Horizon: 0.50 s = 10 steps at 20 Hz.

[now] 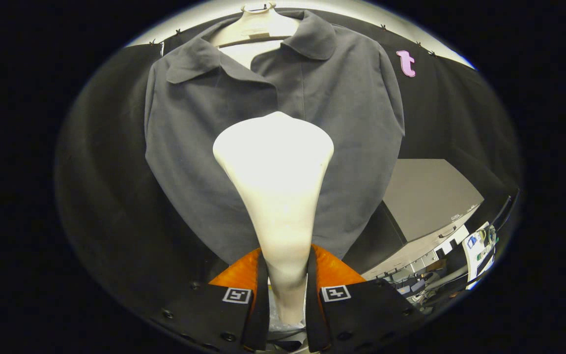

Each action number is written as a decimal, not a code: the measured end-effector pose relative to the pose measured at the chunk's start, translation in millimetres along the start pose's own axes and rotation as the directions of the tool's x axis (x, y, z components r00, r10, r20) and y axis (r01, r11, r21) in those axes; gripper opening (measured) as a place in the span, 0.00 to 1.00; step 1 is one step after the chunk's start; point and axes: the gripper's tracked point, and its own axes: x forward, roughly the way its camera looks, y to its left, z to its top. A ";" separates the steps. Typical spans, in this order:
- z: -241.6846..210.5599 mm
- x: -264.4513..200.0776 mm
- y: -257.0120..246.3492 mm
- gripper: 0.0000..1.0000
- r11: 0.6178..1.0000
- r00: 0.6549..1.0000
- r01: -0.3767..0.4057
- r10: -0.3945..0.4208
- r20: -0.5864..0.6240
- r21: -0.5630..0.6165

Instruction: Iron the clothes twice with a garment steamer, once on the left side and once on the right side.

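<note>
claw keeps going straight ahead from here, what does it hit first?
The claw is shut on the steamer handle, so the steamer head leads. Straight ahead hangs the grey shirt on its hanger; the head would likely meet the shirt front first, though the gap is unclear.

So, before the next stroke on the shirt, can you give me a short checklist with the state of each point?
1. Tongs shut on the steamer: ok, both fingers press its handle.
2. Steamer head aimed at the shirt: ok, near the middle front.
3. Head touching the fabric: cannot tell.
4. Shirt on its hanger: ok, collar sits on it.
5. Steam coming out: cannot tell.
</note>
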 end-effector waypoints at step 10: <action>33.7 -8.4 29.6 0.38 0.999 0.998 -0.034 0.035 0.053 -0.016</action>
